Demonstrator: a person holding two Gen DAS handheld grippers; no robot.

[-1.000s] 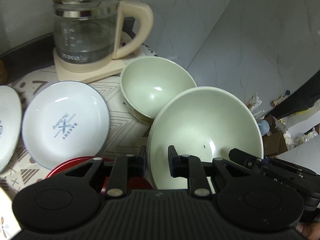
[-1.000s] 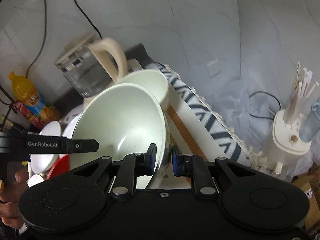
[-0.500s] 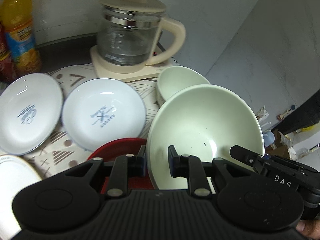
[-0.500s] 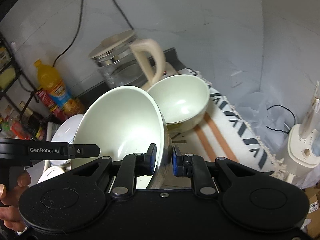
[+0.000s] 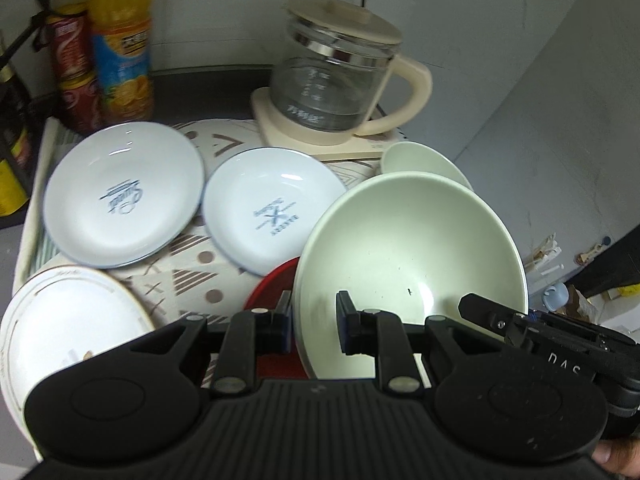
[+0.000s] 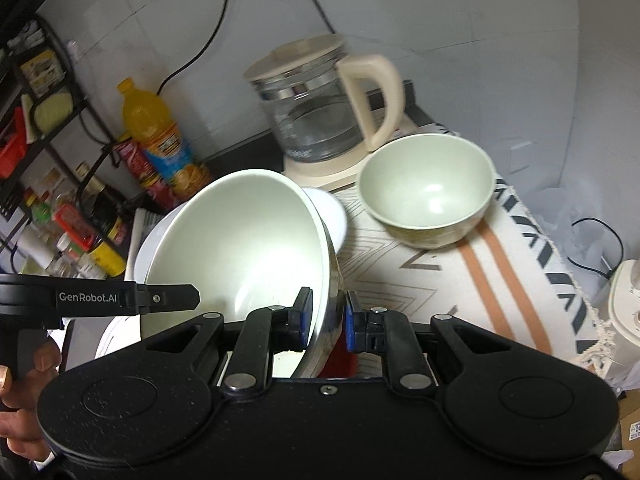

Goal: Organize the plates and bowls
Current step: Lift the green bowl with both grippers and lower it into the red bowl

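Note:
Both grippers hold one large pale green bowl [image 5: 412,240] by its rim, lifted and tilted above the patterned cloth. My left gripper [image 5: 312,326] is shut on its near-left rim. My right gripper [image 6: 326,318] is shut on the same bowl [image 6: 240,236] at its right rim. A smaller green bowl [image 6: 426,190] sits on the cloth by the kettle, also in the left wrist view [image 5: 416,160]. Two white plates with blue print [image 5: 124,192] [image 5: 272,208] lie on the cloth. A red plate [image 5: 272,284] lies under the held bowl. A gold-rimmed white plate [image 5: 60,320] lies at the near left.
A glass kettle with a cream handle [image 5: 340,76] stands on its base at the back. An orange juice bottle [image 5: 122,40] and red cans [image 5: 74,64] stand at the back left. A shelf of jars [image 6: 52,200] is at the left. The cloth's right edge [image 6: 560,272] drops off.
Both grippers have lifted and drawn back with the large bowl, away from the small green bowl. More of the plates, the bottle and the cloth have come into view.

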